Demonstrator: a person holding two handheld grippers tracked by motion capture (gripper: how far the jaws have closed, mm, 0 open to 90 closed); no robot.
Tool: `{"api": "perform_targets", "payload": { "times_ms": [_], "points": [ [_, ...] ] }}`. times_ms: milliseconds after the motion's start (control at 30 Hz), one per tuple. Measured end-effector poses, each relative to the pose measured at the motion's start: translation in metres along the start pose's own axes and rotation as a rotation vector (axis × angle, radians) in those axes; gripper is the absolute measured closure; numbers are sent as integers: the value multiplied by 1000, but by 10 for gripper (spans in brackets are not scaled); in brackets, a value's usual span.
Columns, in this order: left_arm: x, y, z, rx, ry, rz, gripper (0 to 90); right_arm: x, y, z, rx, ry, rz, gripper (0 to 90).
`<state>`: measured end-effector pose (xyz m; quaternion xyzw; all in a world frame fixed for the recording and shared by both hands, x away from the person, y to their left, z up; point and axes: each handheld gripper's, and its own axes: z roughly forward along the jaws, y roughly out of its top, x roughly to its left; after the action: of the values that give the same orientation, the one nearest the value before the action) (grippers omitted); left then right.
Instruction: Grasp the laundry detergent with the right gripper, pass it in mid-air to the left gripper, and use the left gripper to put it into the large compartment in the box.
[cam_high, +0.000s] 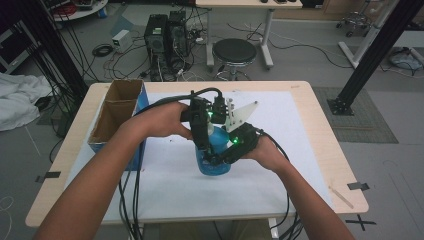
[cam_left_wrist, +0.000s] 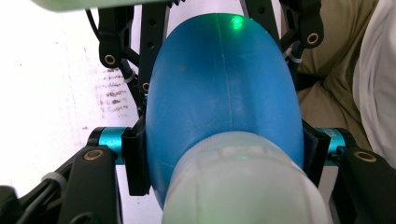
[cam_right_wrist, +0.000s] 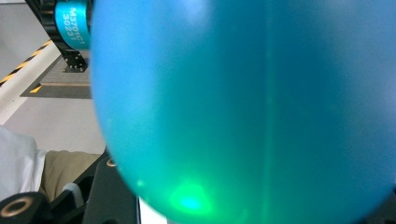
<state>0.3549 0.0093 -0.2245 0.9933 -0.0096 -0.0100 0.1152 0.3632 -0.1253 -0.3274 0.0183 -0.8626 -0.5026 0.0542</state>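
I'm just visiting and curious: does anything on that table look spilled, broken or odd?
Nothing looks spilled or broken. The blue bottle stands upright on the white mat, clamped by both tongs. The only blemish is a patch of dark smudges on the mat beside the bottle. The open cardboard box sits squarely at the left edge.

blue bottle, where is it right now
The blue bottle stands near the middle of the white sheet in the high view, right of the cardboard box, clamped between the left tool and right tool.
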Motion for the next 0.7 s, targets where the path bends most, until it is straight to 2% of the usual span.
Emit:
{"api": "perform_targets", "payload": {
  "times_ms": [267, 367, 433, 467, 500, 533, 567, 700],
  "points": [
    [-2, 1, -4, -7, 7, 10, 378, 2, 3, -2, 4, -7, -6, 422],
    [-2, 2, -3, 6, 5, 7, 379, 3, 4, -9, 12, -13, 21, 294],
    [-1, 1, -4, 7, 4, 5, 379, 4, 3, -14, 42, -40, 23, 213],
    [1, 0, -4, 8, 5, -3, 379, 4, 3, -16, 64, -46, 26, 212],
    [1, 0, -4, 8, 5, -3, 379, 4, 3, -16, 64, -46, 26, 212],
    [2, -3, -5, 10, 14, -15, 379, 6, 0, -21, 117, -52, 25, 212],
    [2, -3, -5, 10, 14, -15, 379, 8, -1, -24, 144, -69, 23, 212],
    [6, -9, -8, 11, 22, -34, 378, 10, -5, -33, 214, -119, 37, 211]
  ]
}}
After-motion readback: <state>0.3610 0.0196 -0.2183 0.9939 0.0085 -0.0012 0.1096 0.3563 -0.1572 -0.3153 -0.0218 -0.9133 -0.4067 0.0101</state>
